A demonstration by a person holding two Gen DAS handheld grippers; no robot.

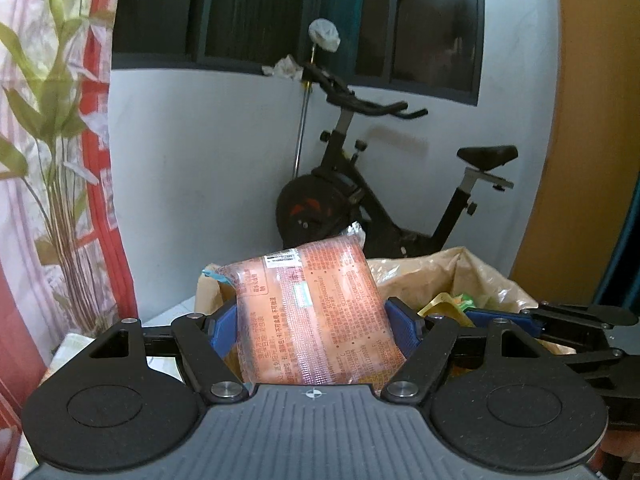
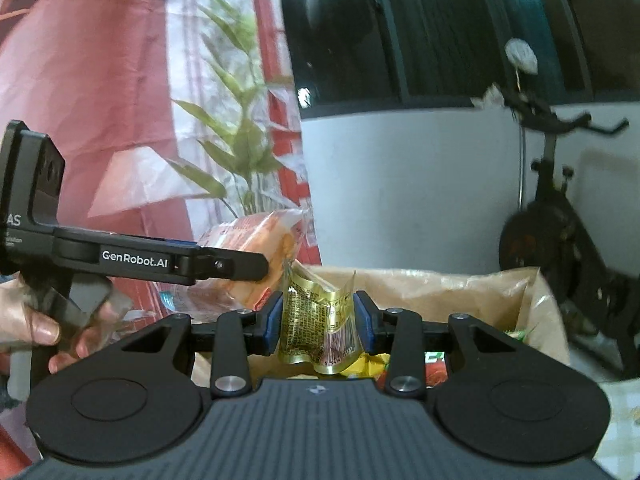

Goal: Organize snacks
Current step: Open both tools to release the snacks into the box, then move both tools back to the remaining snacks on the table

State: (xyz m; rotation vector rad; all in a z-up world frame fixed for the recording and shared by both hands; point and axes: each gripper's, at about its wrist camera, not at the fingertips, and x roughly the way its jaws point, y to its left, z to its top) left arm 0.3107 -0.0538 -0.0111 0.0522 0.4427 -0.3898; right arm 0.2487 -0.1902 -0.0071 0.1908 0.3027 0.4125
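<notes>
Taking the brown paper bag (image 1: 472, 276) as the landmark: far to its left stands a plant (image 1: 52, 120) with long narrow green leaves against a red and white curtain (image 1: 104, 208), the curtain cut off by the rim of the fisheye view.

At the bag's left front edge, the left gripper (image 1: 316, 328) is clamped on an orange snack packet (image 1: 316, 320), a soft, glossy, pillow-shaped plastic pack printed with small text and a barcode label. Its lower end is hidden behind the gripper body, and the blue ribbed pads (image 1: 402, 326) press its two sides. In the right wrist view the same packet (image 2: 256, 256) is partly covered by the black arm of the left gripper (image 2: 244, 266), and the person's hand (image 2: 44, 328) on its handle is blurred and cut off.

Over the bag's open mouth, the right gripper (image 2: 318, 322) pinches a crumpled gold foil packet (image 2: 320, 320), shiny and creased, with a barcode near its lower end. More wrappers lie inside the bag (image 2: 448, 292), mostly hidden; only yellow, green and red scraps show.

Behind the bag, to the right, stands a black exercise bike (image 1: 384, 200) against a pale wall, under a dark window (image 1: 280, 12).
</notes>
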